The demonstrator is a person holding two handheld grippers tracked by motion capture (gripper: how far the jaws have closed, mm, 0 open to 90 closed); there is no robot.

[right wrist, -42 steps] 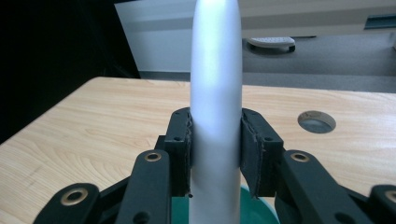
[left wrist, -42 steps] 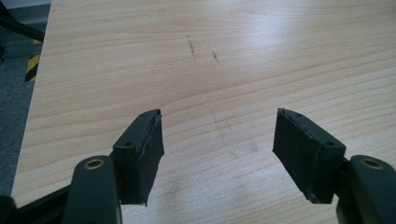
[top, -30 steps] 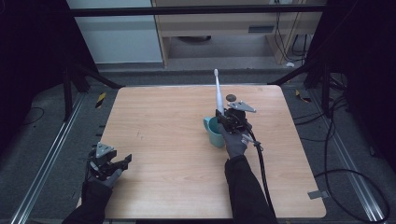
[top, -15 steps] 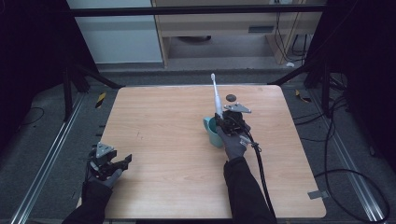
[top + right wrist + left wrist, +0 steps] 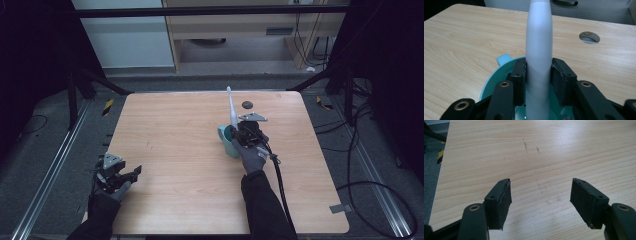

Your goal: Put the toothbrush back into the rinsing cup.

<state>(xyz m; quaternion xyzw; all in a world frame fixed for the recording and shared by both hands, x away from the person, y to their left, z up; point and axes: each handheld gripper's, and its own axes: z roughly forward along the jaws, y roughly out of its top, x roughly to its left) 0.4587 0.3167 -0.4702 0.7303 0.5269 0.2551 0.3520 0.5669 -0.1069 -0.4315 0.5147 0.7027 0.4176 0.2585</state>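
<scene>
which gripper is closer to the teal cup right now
Right. The right gripper is directly over the teal cup, clamping a white toothbrush above its opening. The left gripper sits open near the table's near-left corner, far away.

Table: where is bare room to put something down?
Bare wood lies between the open left gripper and the teal cup, and along the table right edge. It is crowded where the right gripper clamps the white toothbrush.

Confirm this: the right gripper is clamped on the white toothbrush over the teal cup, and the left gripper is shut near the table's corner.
One error: the left gripper is open, its jaws wide apart in the left gripper view. The rest holds.
</scene>
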